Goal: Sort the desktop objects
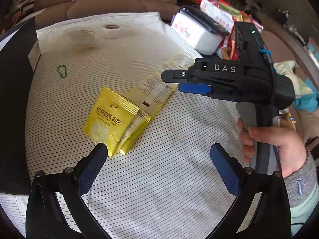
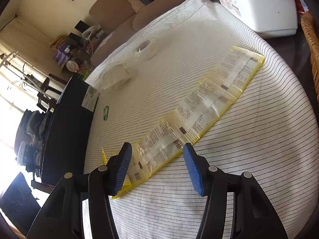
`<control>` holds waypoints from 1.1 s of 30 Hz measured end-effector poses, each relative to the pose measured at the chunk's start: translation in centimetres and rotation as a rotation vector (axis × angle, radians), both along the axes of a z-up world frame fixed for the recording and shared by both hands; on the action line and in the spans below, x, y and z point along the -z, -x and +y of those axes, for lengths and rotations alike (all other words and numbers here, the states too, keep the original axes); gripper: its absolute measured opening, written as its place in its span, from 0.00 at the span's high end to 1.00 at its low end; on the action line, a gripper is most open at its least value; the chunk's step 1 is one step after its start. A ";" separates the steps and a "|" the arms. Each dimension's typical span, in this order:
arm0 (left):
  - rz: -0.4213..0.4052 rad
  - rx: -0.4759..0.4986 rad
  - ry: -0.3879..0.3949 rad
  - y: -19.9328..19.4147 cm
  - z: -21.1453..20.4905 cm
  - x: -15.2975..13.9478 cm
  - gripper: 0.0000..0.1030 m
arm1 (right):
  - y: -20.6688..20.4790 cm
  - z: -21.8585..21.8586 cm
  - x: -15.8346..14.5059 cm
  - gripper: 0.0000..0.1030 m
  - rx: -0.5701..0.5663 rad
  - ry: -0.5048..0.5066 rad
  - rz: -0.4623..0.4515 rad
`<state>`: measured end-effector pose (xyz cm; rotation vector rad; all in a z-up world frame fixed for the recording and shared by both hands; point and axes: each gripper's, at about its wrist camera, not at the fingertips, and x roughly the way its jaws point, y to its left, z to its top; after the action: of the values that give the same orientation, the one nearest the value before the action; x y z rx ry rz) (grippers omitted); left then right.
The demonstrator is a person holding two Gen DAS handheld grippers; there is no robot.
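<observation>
A strip of joined yellow sachets point(image 1: 159, 87) lies across the striped tablecloth point(image 1: 159, 179); its near end is folded so one sachet's yellow front point(image 1: 108, 119) faces up. My left gripper point(image 1: 157, 153) is open and empty just in front of that end, its left finger point(image 1: 93, 165) touching the sachet's corner. My right gripper point(image 1: 175, 80) hovers above the strip's middle. In the right wrist view the strip point(image 2: 199, 107) runs away from the open, empty right gripper point(image 2: 157, 152), whose fingers straddle its near part. A green carabiner point(image 1: 61, 71) lies at the left and also shows in the right wrist view point(image 2: 106, 113).
A black box point(image 1: 16, 103) stands on the table's left edge. A tape roll point(image 1: 111, 30) and a clear bag point(image 2: 117, 75) lie at the back. A white tissue box point(image 1: 197, 32) sits back right, beside snack packets point(image 1: 221, 14) and a wicker basket point(image 2: 311, 37).
</observation>
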<state>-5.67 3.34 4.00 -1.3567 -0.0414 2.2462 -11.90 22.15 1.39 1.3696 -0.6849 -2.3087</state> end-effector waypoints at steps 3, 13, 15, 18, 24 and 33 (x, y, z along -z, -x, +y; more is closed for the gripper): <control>-0.048 -0.024 -0.048 0.8 0.0 1.2 0.00 | -0.1 -0.3 0.4 0.45 0.006 -0.015 -0.018; -0.152 -0.087 -0.322 2.9 -2.5 2.1 0.00 | 0.1 0.3 2.1 0.43 0.007 0.207 -0.063; -0.162 -0.089 -0.334 3.1 -2.7 2.2 0.00 | 0.0 -0.4 2.4 0.43 -0.012 0.229 -0.087; -0.163 -0.077 -0.322 3.2 -2.5 2.4 0.00 | 0.0 -1.6 2.2 0.43 -0.042 0.206 -0.063; -0.169 -0.067 -0.322 3.1 -2.2 2.2 0.00 | -0.4 -3.5 1.5 0.83 -0.079 0.057 0.046; -0.144 -0.062 -0.325 3.0 -2.9 1.1 0.00 | -0.4 -4.7 1.4 0.79 -0.116 -0.036 0.115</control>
<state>-8.70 0.48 2.94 -1.3478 -0.4837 2.0738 -11.48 17.47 -0.03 1.2457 -0.5176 -2.2971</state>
